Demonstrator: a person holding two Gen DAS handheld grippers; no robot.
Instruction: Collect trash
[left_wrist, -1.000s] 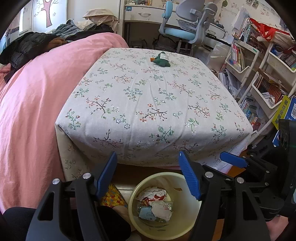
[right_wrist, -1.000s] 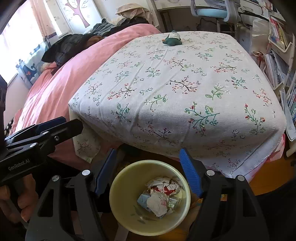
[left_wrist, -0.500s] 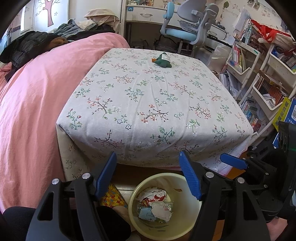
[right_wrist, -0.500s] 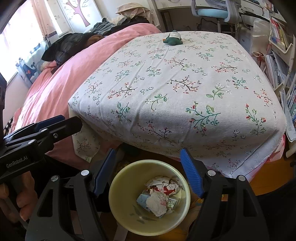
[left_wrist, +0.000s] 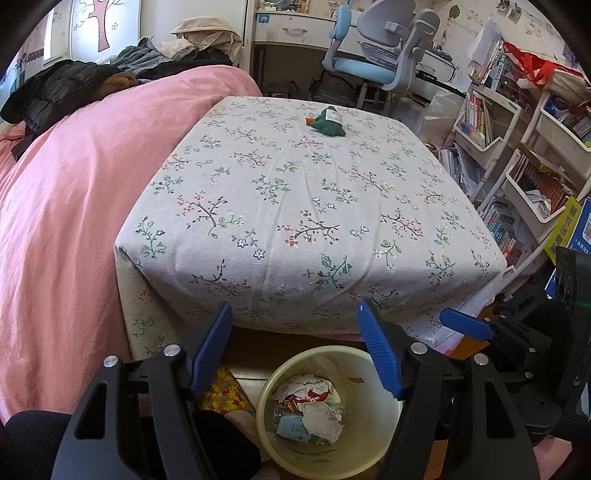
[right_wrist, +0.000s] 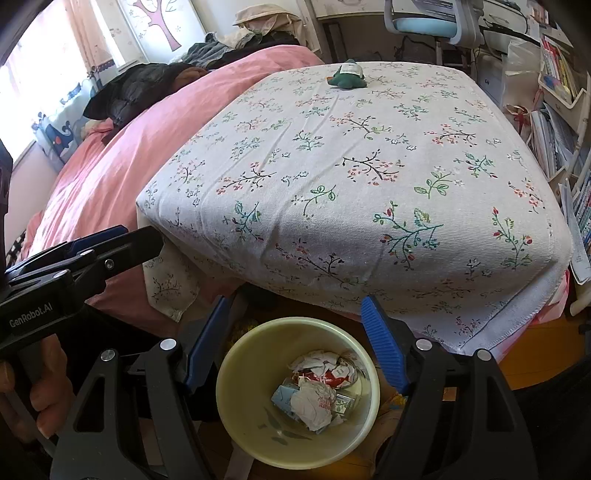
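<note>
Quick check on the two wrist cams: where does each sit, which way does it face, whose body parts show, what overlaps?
Left wrist: on the left gripper, tilted down over the trash bin toward the floral table; right gripper at right edge.
Right wrist: on the right gripper, same downward tilt; left gripper and a hand at left.
Shared: bin, table, green toy, pink bedspread. Both grippers open, empty.

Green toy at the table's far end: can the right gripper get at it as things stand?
Probably yes: the right gripper is open and empty, and nothing lies on the floral tablecloth before the green toy, though it is a long stretch.
</note>
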